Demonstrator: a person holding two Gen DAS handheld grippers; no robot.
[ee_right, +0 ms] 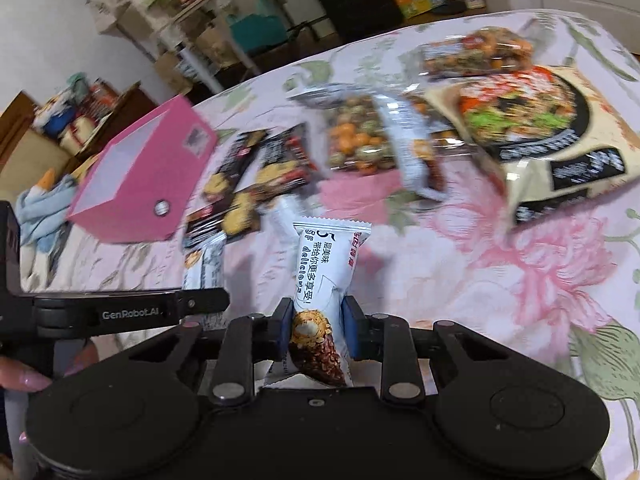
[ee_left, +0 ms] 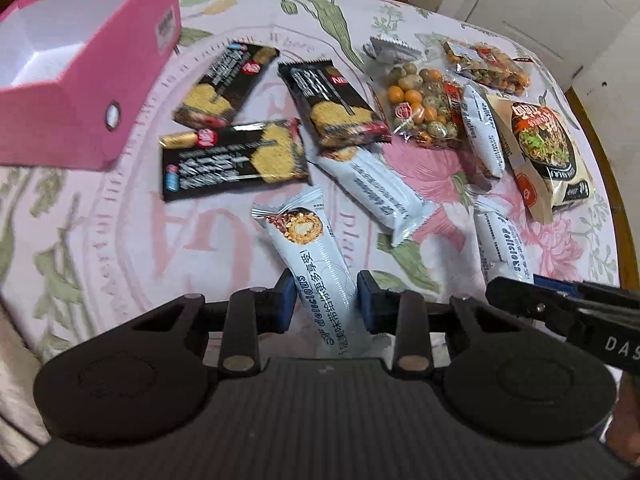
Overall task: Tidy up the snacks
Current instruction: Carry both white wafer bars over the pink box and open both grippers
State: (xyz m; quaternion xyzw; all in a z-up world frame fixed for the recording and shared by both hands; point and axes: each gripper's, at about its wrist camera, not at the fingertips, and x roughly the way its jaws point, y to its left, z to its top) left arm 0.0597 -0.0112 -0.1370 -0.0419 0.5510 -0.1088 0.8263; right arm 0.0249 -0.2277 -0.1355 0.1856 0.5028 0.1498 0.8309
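Note:
My left gripper (ee_left: pixel 326 300) is shut on a pale blue snack bar (ee_left: pixel 316 264), held above the table. My right gripper (ee_right: pixel 316 328) is shut on another pale blue snack bar (ee_right: pixel 320 280), also lifted. The right gripper shows at the right edge of the left wrist view (ee_left: pixel 560 308); the left gripper shows at the left of the right wrist view (ee_right: pixel 120 312). An open pink box (ee_left: pixel 80 92) stands at the far left, its inside white and bare; it also shows in the right wrist view (ee_right: pixel 140 184).
On the floral tablecloth (ee_left: pixel 120 240) lie three black cracker packs (ee_left: pixel 236 156), more pale blue bars (ee_left: pixel 380 196), two clear bags of coated nuts (ee_left: pixel 420 104) and a beige noodle bag (ee_left: pixel 548 152). The table's wooden edge (ee_left: pixel 608 184) runs on the right.

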